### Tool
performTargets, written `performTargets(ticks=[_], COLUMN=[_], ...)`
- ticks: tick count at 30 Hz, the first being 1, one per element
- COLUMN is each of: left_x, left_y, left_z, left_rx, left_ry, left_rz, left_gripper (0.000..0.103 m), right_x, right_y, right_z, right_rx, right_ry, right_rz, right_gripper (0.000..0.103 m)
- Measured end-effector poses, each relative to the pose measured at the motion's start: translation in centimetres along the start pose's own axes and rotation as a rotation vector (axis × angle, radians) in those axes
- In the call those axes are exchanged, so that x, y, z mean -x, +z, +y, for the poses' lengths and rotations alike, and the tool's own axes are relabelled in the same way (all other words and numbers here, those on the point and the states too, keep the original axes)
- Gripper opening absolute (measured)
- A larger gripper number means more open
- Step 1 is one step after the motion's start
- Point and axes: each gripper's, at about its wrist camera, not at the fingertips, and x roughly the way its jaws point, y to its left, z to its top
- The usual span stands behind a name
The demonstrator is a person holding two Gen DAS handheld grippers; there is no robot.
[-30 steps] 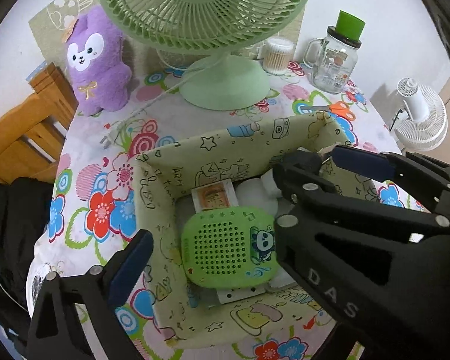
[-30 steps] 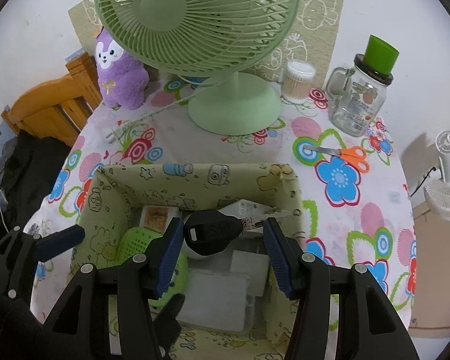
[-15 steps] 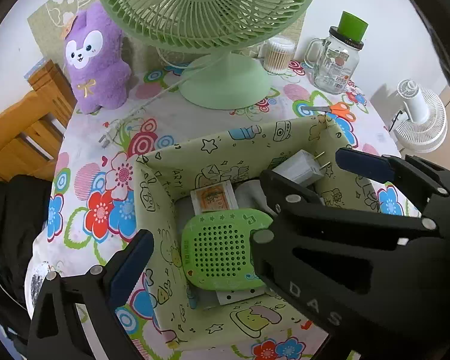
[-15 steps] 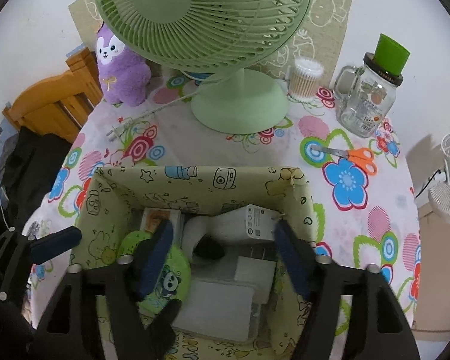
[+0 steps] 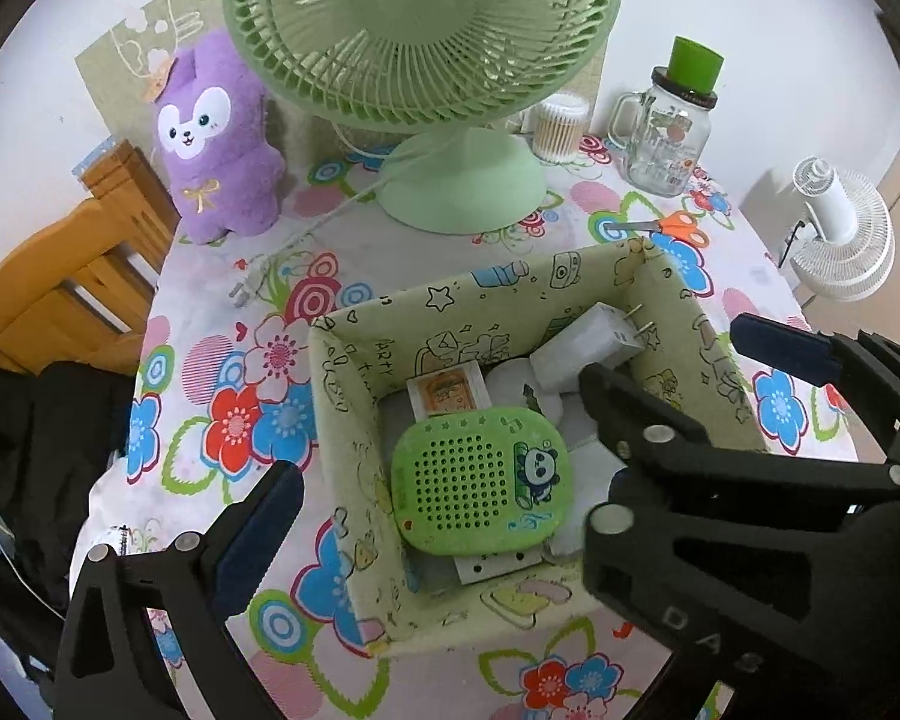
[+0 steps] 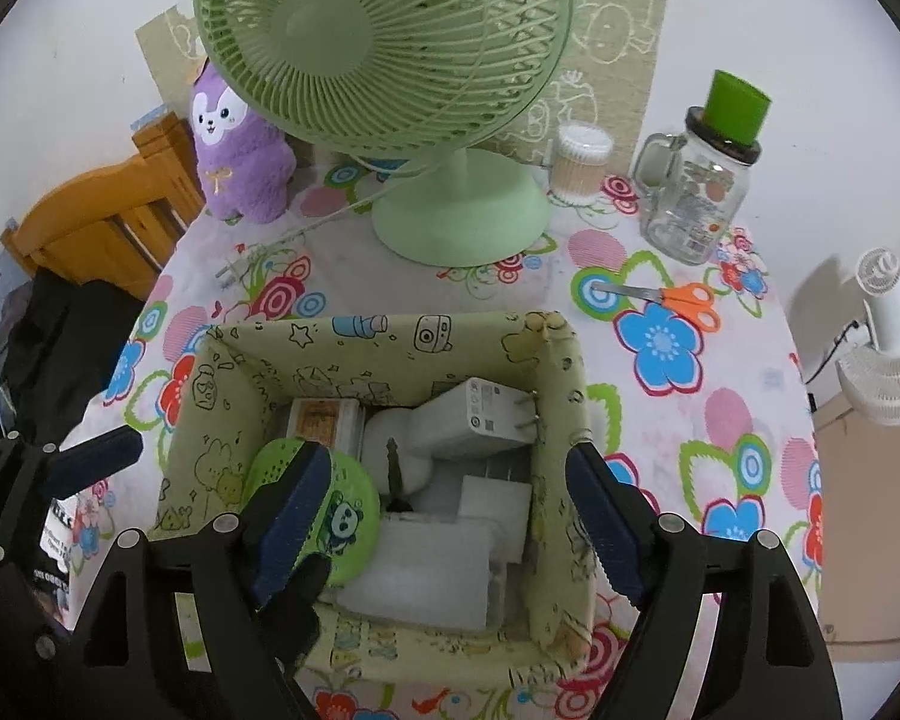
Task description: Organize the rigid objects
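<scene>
We're over the green cartoon-print fabric box [image 6: 252, 384], and our right gripper [image 6: 444, 516] hangs spread wide and empty above its opening, one blue pad over the green panda speaker [image 5: 480, 480], the other by the box's wall at three o'clock. Our left gripper [image 5: 510, 414] is spread too, pinching nothing, its fingers straddling the box from outside.

Inside, the white plug adapter [image 6: 474, 420] lies tilted at the box's one o'clock corner, prongs toward the wall, leaning on a rounded white piece. The speaker sits at seven o'clock, a small printed card box [image 6: 321, 420] at eleven, flat white items beneath. A dark key-like thing [image 6: 393, 471] pokes up in the middle; we can't tell exactly what it is.

We judge this drop is made, so the sensible move is to lift straight up, keeping the pads off the soft walls so the box doesn't drag or fold. The orange-handled scissors [image 6: 672, 300] at two o'clock on the floral tablecloth [image 6: 744, 438] look like the next candidate; approach them along the handles, low and flat.
</scene>
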Motion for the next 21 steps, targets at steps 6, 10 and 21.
performTargets(ticks=[6, 10, 21], left_x=[2.0, 3.4, 7.0], left_y=[-0.9, -1.6, -3.6], left_z=[0.1, 0.1, 0.3], left_rx=[0.0, -0.011, -0.03], left_ry=[-0.005, -0.008, -0.017], left_rz=[-0.019, -0.037, -0.064], left_gripper=[0.103, 0.103, 0.103], right_x=[2.5, 4.0, 8.8], right_y=[-1.1, -1.8, -4.0], right_z=[0.0, 0.2, 1.0], right_rx=[-0.037, -0.048, -0.063], right_ry=[-0.014, -0.028, -0.075], right_rz=[-0.022, -0.036, -0.081], right_gripper=[0.083, 0.084, 0.087])
